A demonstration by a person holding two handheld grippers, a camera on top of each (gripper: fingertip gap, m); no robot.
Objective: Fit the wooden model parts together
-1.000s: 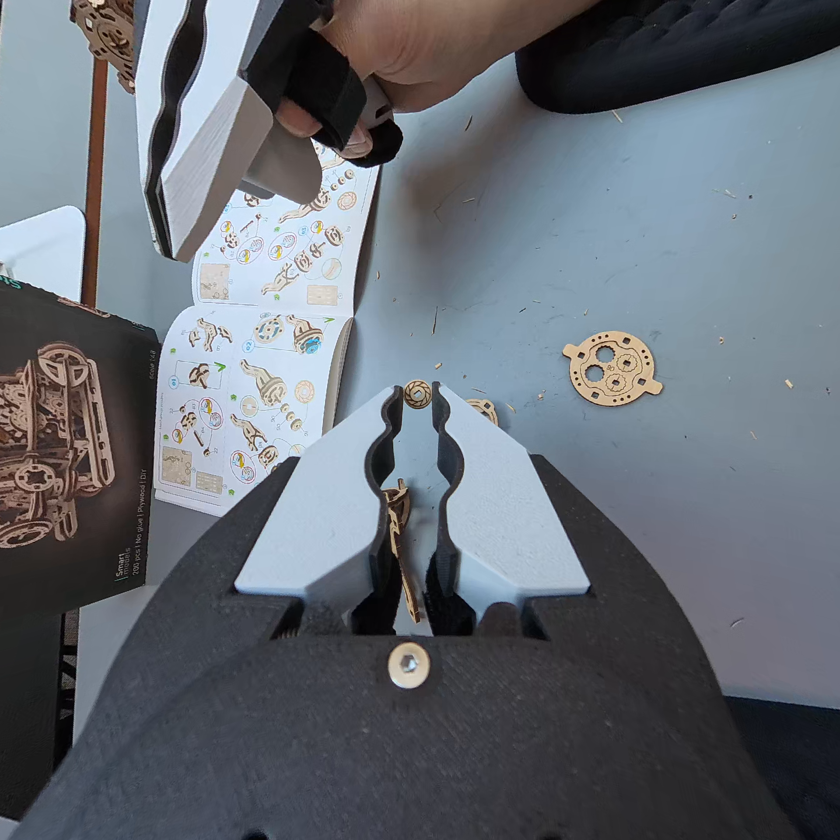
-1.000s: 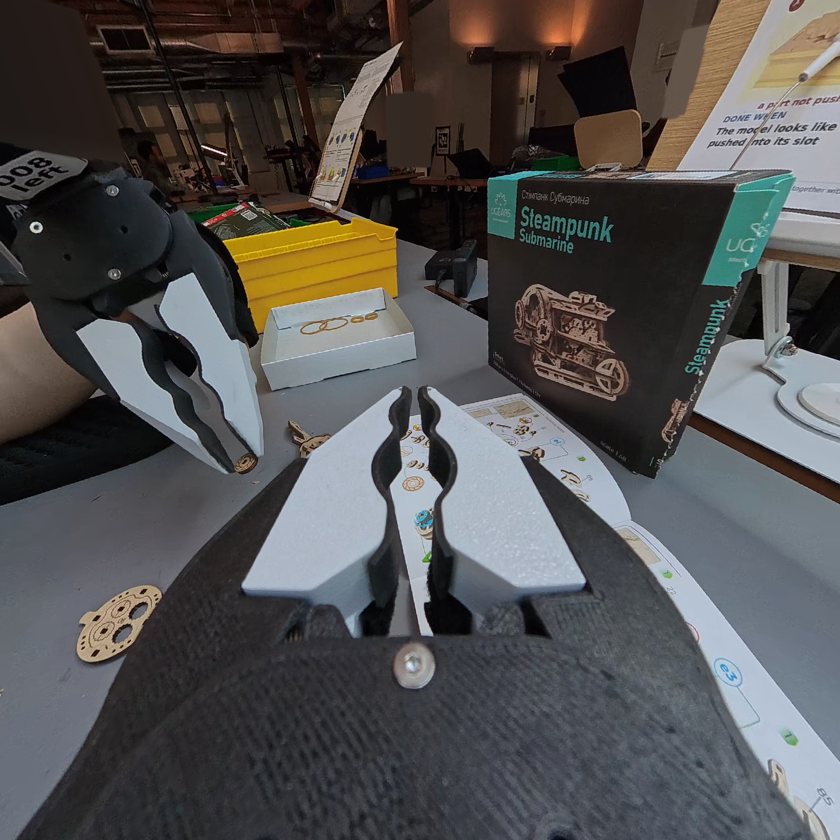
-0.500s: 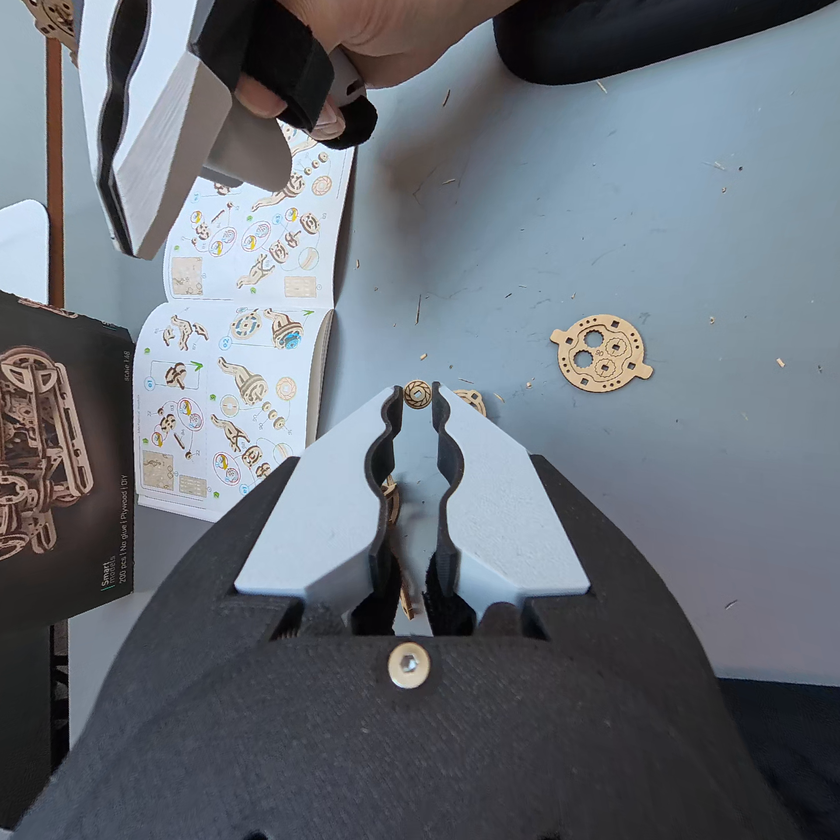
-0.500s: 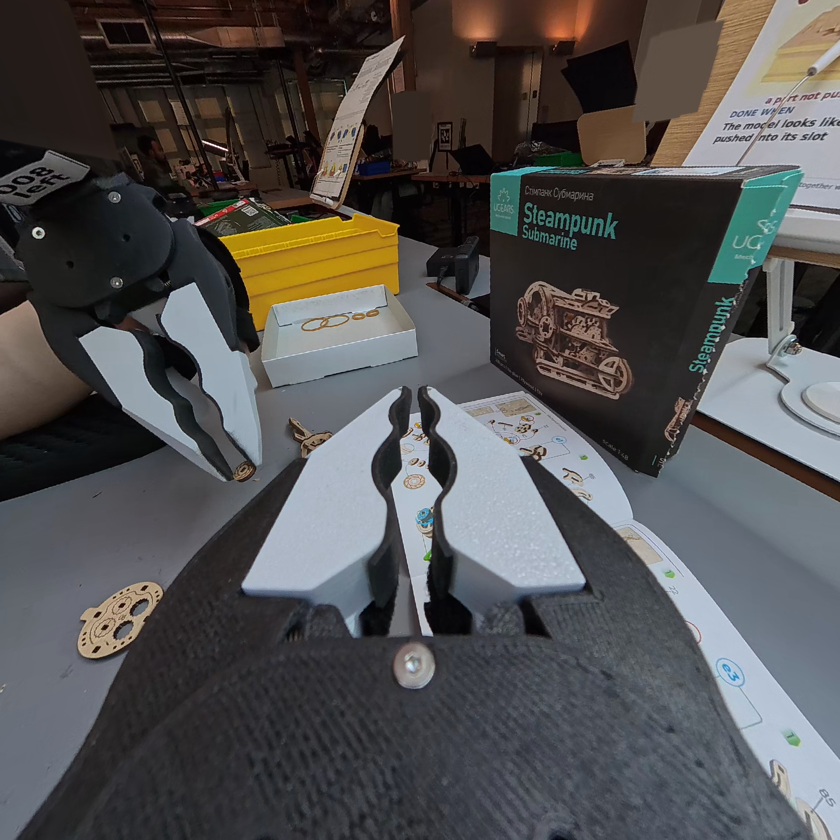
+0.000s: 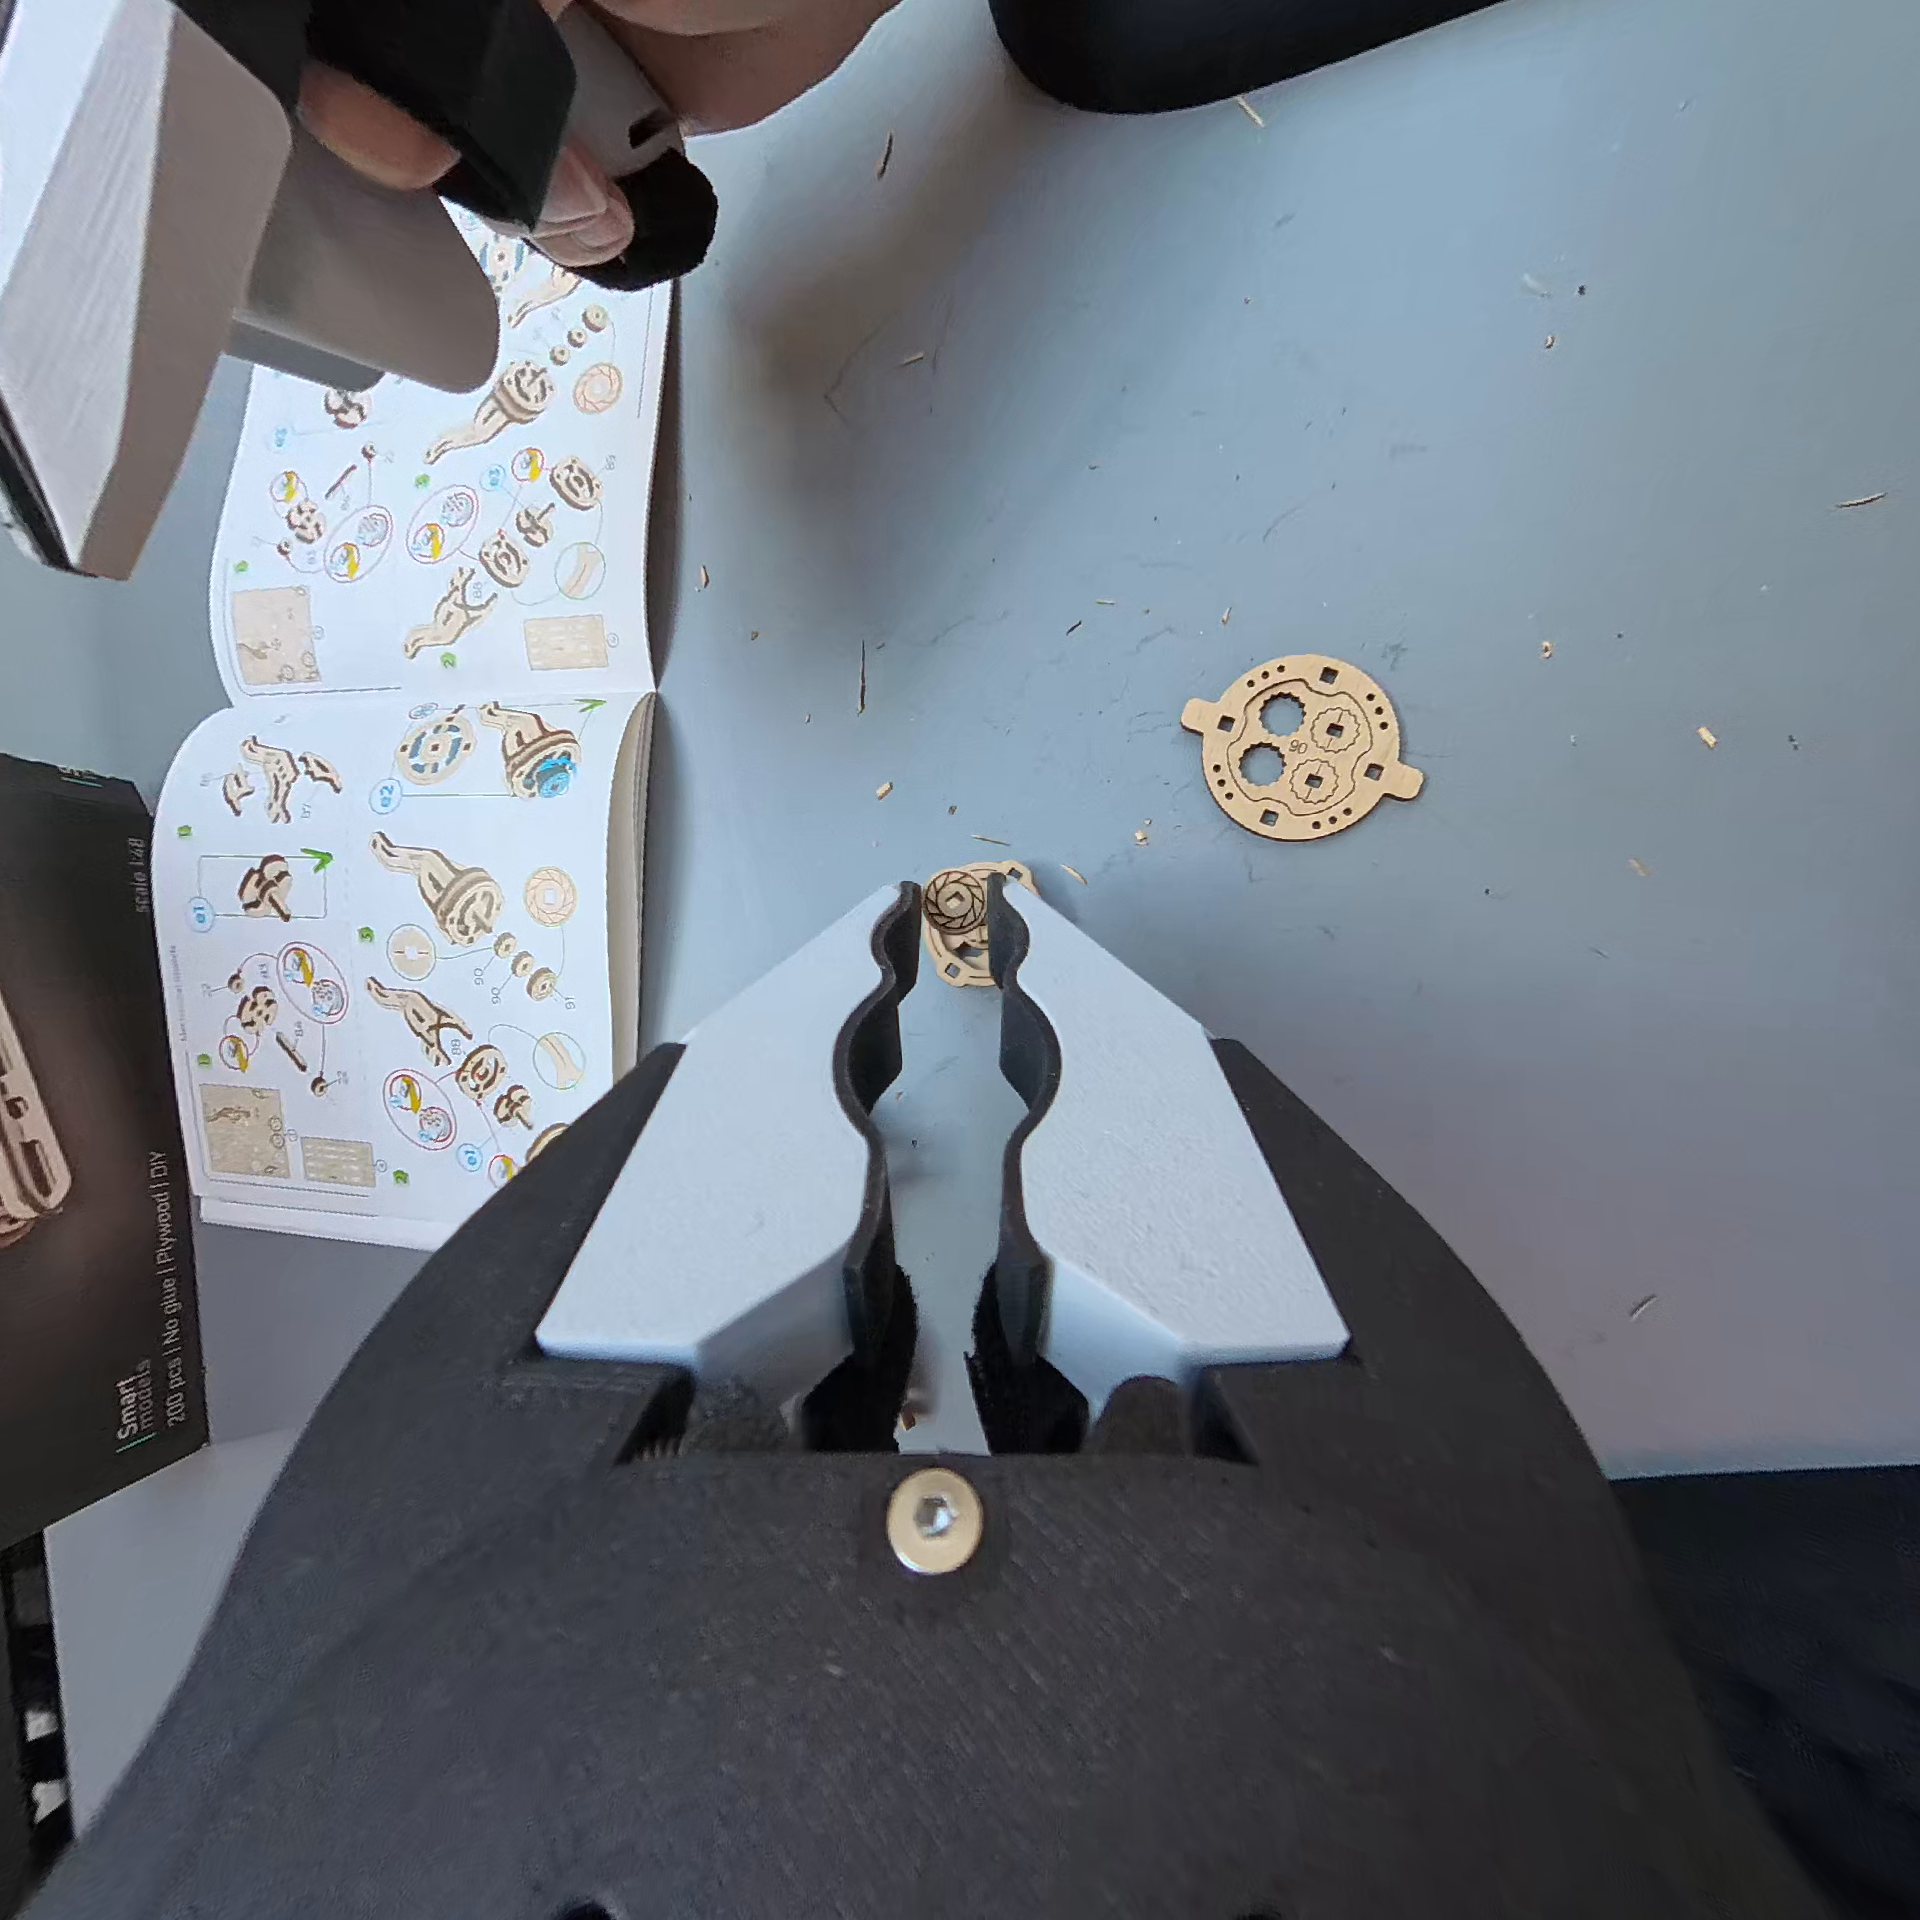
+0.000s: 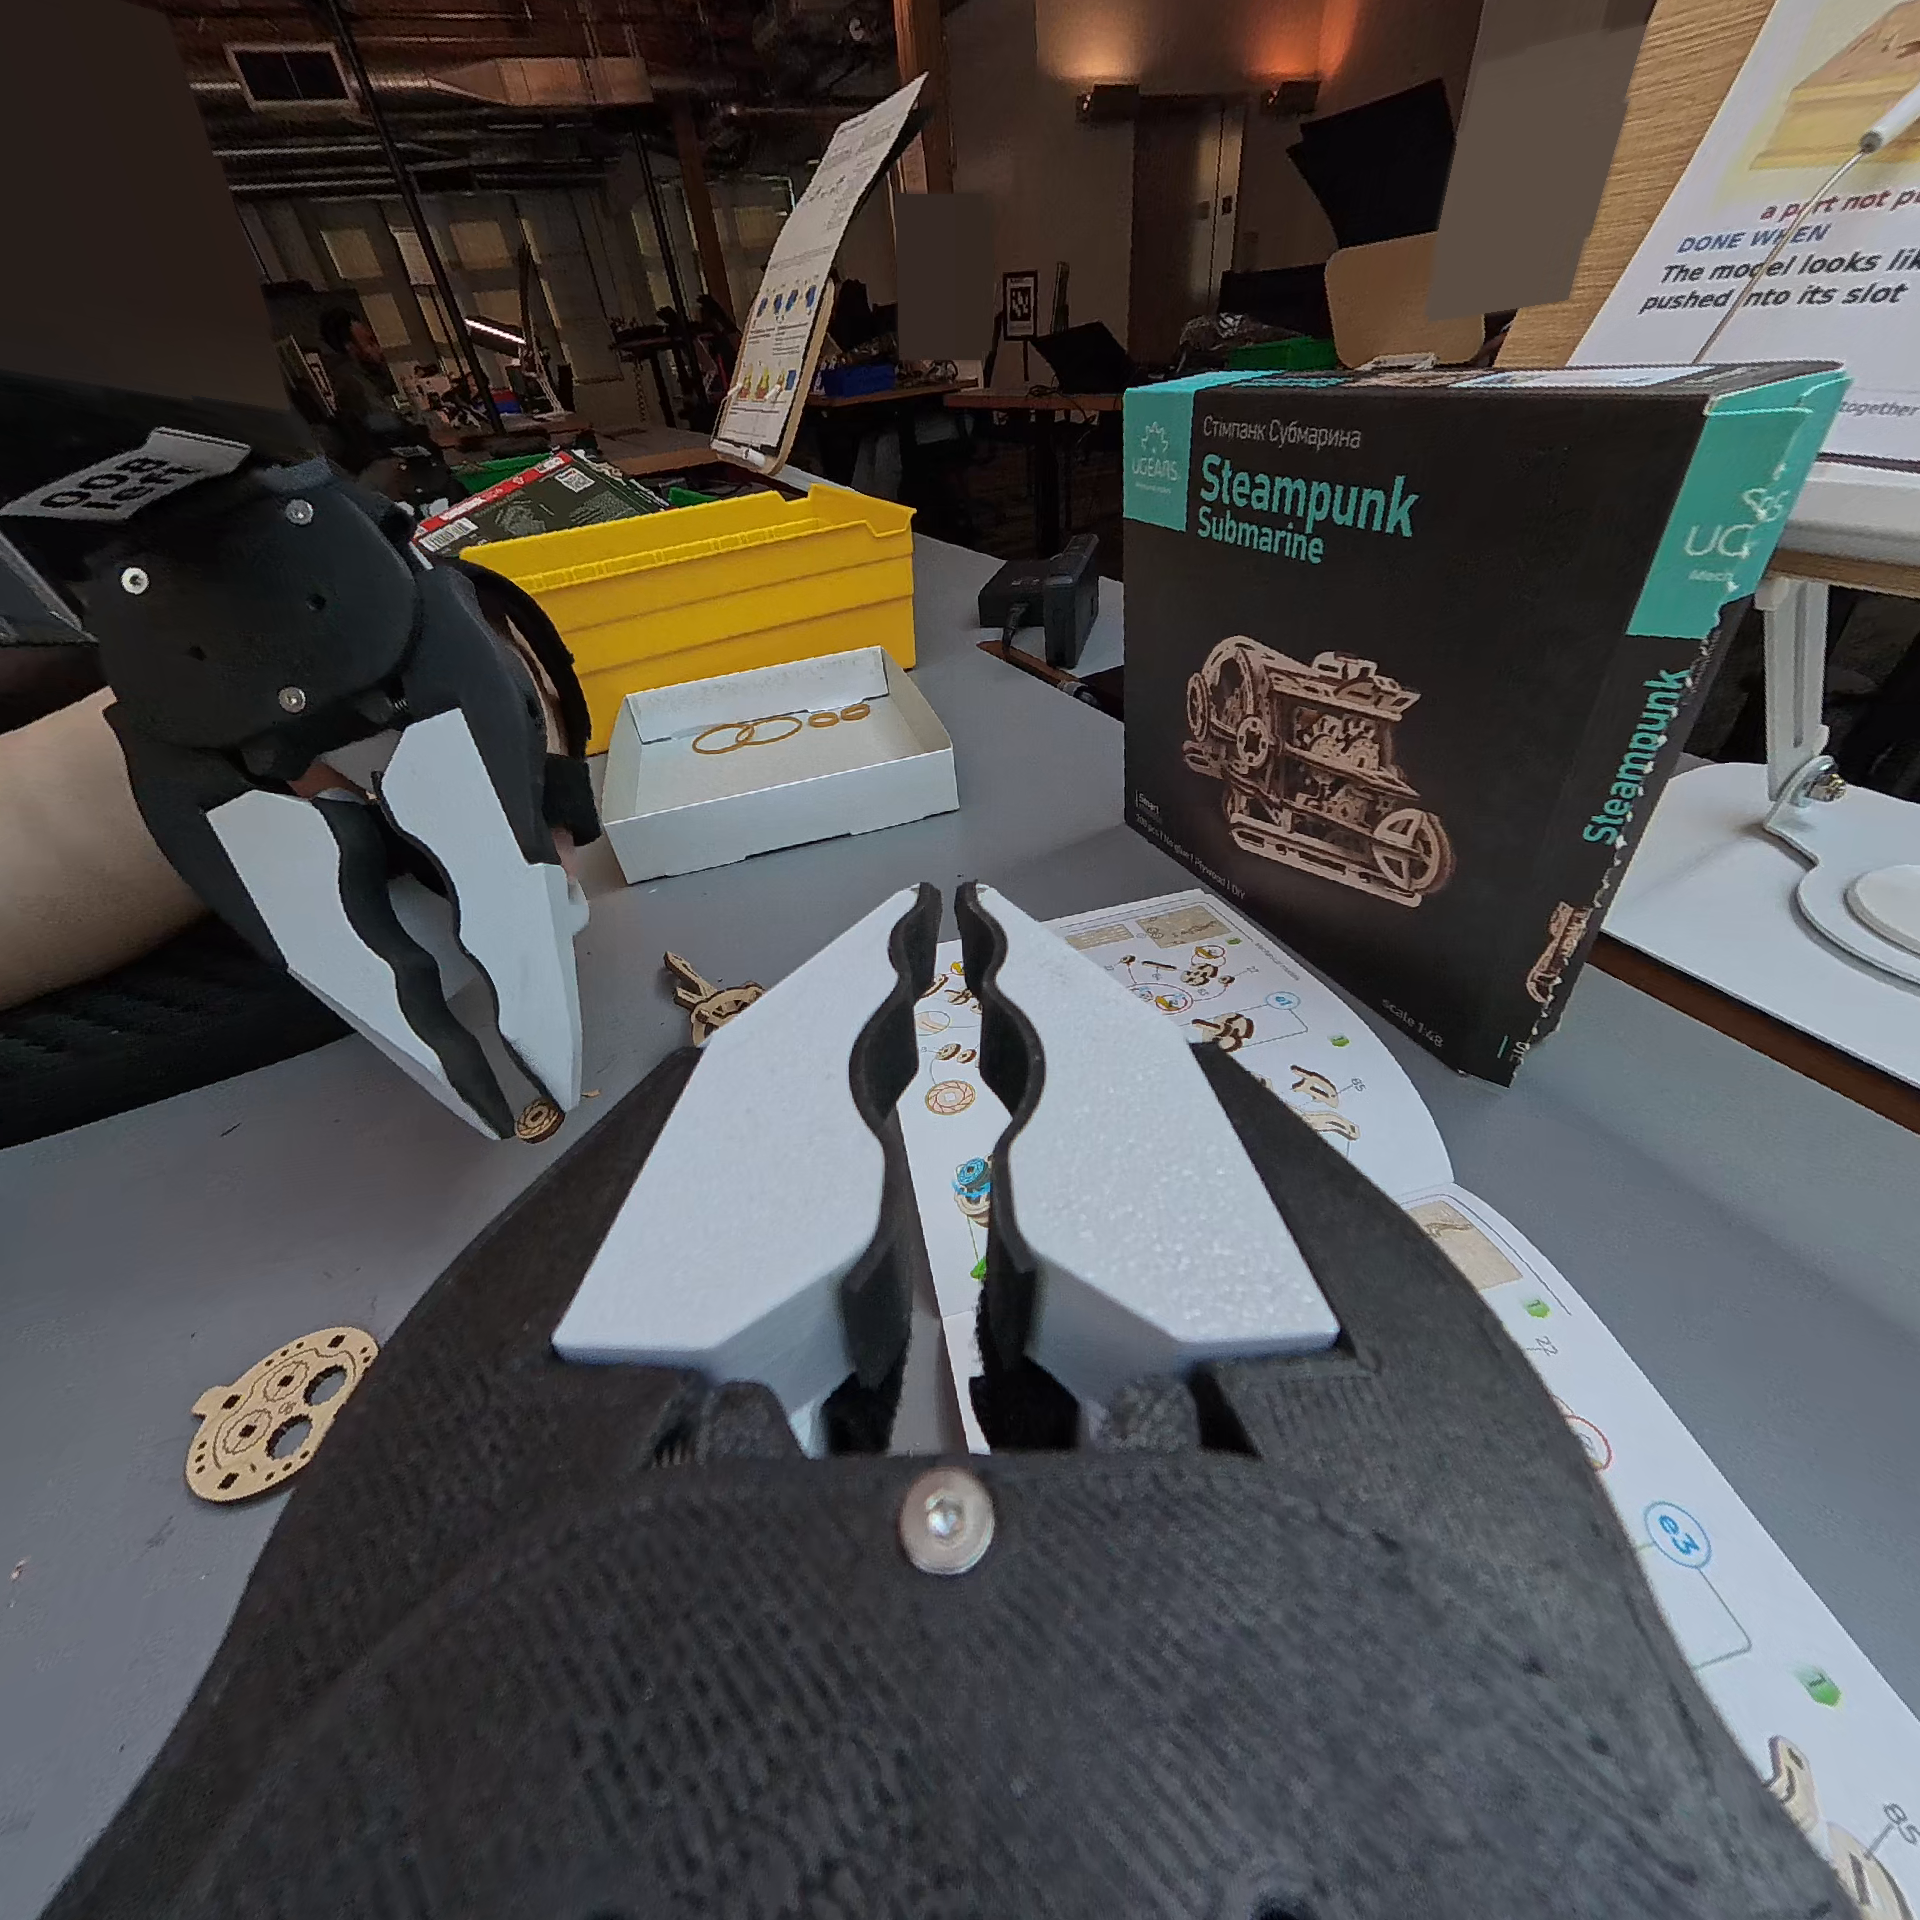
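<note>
Left wrist view: my left gripper (image 5: 957, 902) pinches a small round wooden disc (image 5: 954, 902) at the very tips, pointing down at the grey table (image 5: 1351, 416). Directly under the disc lies a flat wooden plate (image 5: 971, 961) with tabs, mostly hidden by my fingers. A second, larger perforated round plate (image 5: 1301, 761) lies well apart to the right. The risk, as I judge it: the disc is held only by its rim at the fingertips, so a skewed press could make it twist or pop out, and the loose plate beneath could slide on the smooth table, since nothing pins it. I count one disc in my grip, two flat plates on the table, one open instruction booklet (image 5: 416, 831), one kit box (image 5: 83, 1143), plus many scattered wood splinters. My right gripper (image 5: 62, 312) shows at the upper left, held in a hand (image 5: 499, 135).

Right wrist view: my right gripper (image 6: 948, 904) hangs above the booklet (image 6: 1226, 1039), its jaws nearly together with nothing between them. My left gripper (image 6: 525, 1112) tilts down with the disc (image 6: 538, 1120) at the table. If my right stays idle, the lower plate has no support. Here I count one perforated plate (image 6: 275, 1413), one small assembled wooden piece (image 6: 712, 997), one white tray (image 6: 779, 769) holding rubber bands, one yellow bin (image 6: 717, 582), one kit box (image 6: 1403, 675).
</note>
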